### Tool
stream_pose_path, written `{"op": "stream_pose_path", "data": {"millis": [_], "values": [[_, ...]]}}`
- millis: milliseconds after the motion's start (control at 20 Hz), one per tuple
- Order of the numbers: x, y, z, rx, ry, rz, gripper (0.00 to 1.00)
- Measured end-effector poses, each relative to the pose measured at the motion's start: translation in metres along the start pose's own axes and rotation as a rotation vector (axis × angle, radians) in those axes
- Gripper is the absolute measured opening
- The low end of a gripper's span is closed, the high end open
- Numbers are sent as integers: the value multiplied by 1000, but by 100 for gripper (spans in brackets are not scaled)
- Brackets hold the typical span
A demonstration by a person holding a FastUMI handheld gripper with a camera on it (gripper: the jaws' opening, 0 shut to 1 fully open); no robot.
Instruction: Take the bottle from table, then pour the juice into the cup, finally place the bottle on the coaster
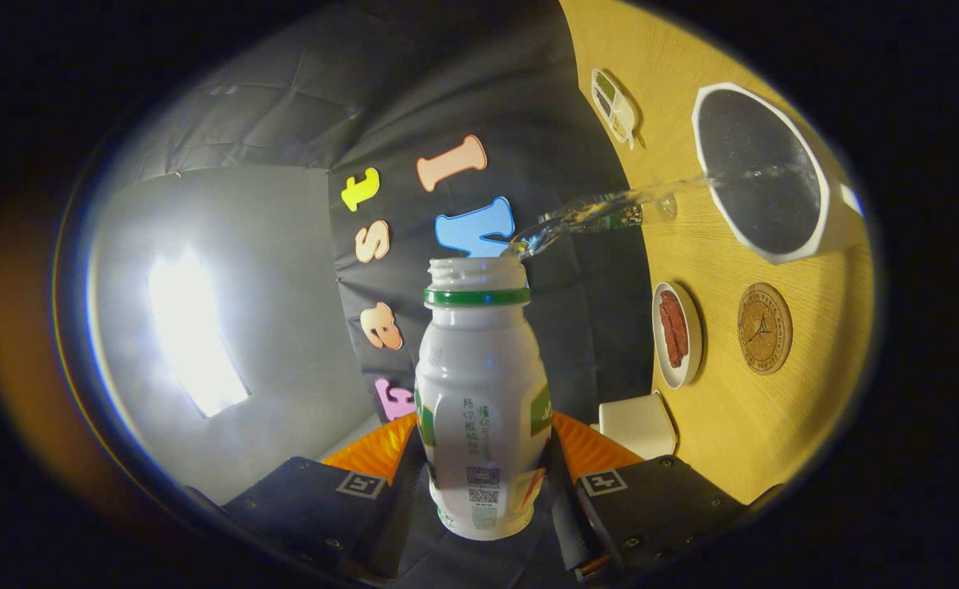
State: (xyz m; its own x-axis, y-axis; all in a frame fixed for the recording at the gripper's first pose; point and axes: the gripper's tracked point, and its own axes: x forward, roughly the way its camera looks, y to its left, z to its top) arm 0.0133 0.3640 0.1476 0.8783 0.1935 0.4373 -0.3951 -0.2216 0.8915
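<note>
Pouring right now, hand-held gripper (484, 466) clamped on bottle (482, 393), tipped sideways so juice (602, 214) arcs toward cup (762, 172) at two o'clock, coaster (764, 328) waiting nearby.

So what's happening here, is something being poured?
Yes. A handheld gripper has its jaws clamped on a white bottle, tipped sideways with the cap off. A clear stream runs from its mouth into the white cup on the wooden table. The round coaster beside the cup is still bare.
</note>
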Motion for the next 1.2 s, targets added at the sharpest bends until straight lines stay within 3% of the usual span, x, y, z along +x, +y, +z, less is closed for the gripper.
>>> {"op": "stream_pose_path", "data": {"millis": [1200], "values": [[-4,-2,3,28,-9,0,71]]}}
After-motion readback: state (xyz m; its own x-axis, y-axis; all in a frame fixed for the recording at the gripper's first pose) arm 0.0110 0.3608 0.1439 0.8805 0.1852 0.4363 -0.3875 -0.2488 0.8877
